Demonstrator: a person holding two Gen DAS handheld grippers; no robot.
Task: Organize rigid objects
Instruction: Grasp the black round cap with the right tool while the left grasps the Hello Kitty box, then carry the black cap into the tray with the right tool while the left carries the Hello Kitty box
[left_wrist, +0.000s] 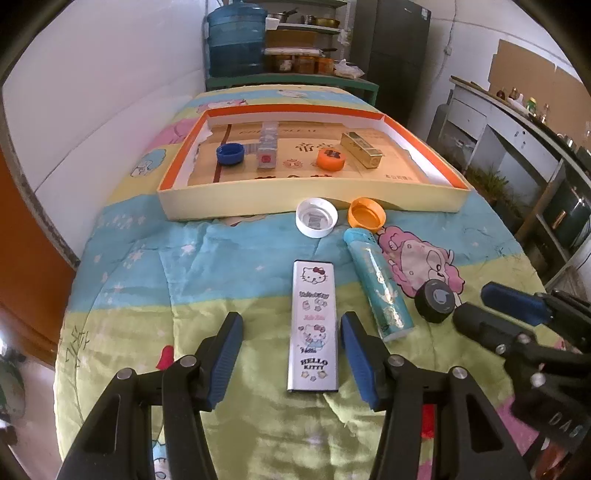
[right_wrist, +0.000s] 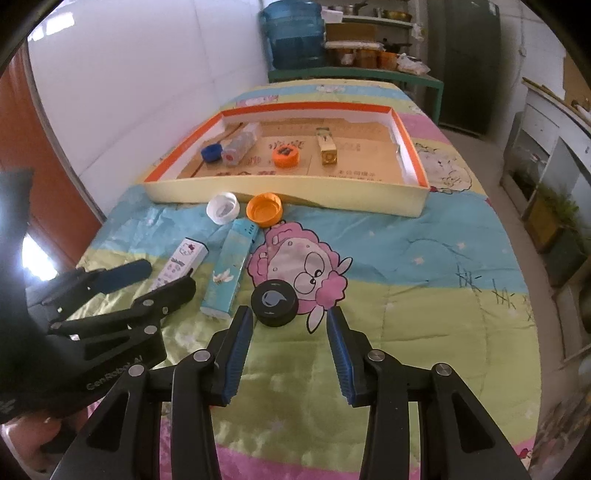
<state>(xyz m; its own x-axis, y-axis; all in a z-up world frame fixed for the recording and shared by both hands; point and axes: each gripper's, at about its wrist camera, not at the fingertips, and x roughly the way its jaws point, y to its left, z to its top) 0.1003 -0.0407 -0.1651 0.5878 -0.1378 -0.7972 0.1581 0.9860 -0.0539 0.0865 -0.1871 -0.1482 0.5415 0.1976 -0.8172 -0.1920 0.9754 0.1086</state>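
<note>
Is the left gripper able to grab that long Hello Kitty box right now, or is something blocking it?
Probably yes. The left gripper is open, its fingers on either side of the Hello Kitty box, nothing between them. The teal tube lies beside it, apart.

Take the cartoon-print quilt (left_wrist: 155, 258) as your landmark — everything else sits beyond or beside it. Past its far end you see a green shelf (left_wrist: 295, 79) carrying stacked blue water jugs (left_wrist: 236, 40), with pots and orange-lidded jars (left_wrist: 295, 62) beside them. Just right of that shelf stands a dark refrigerator (left_wrist: 391, 55). Along the quilt's right side runs a white counter (left_wrist: 517, 133) with small bottles (left_wrist: 517, 99) on top — green plants (right_wrist: 557, 210) sit low by it. A white wall (right_wrist: 147, 55) borders the quilt's left.
</note>
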